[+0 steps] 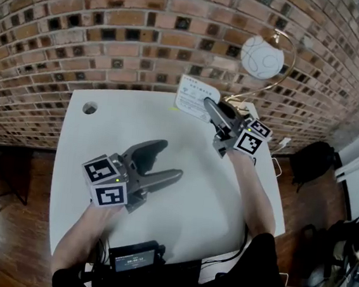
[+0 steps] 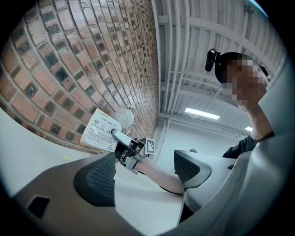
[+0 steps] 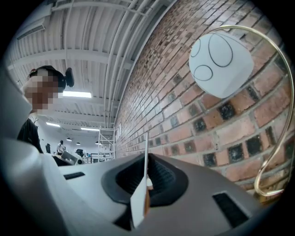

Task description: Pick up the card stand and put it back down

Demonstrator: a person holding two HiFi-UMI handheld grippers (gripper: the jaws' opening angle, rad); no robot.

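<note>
The card stand [image 1: 193,96] is a white printed card near the back of the white table [image 1: 104,132], tilted in front of the brick wall. My right gripper [image 1: 210,106] is shut on its right side. The right gripper view shows the card stand [image 3: 138,203] edge-on, pinched between the dark pads [image 3: 163,177]. I cannot tell whether its base touches the table. My left gripper [image 1: 168,161] hovers over the table's middle, open, with nothing between its fingers. In the left gripper view the card stand [image 2: 99,129] and the right gripper [image 2: 120,138] show beyond the open left gripper [image 2: 145,173].
A lamp with a white globe [image 1: 262,56] on a gold arc stands at the back right, close to the card stand. A round cable hole [image 1: 90,107] sits at the table's back left. A black device [image 1: 134,257] lies at the front edge. A dark bag [image 1: 311,163] is on the floor at right.
</note>
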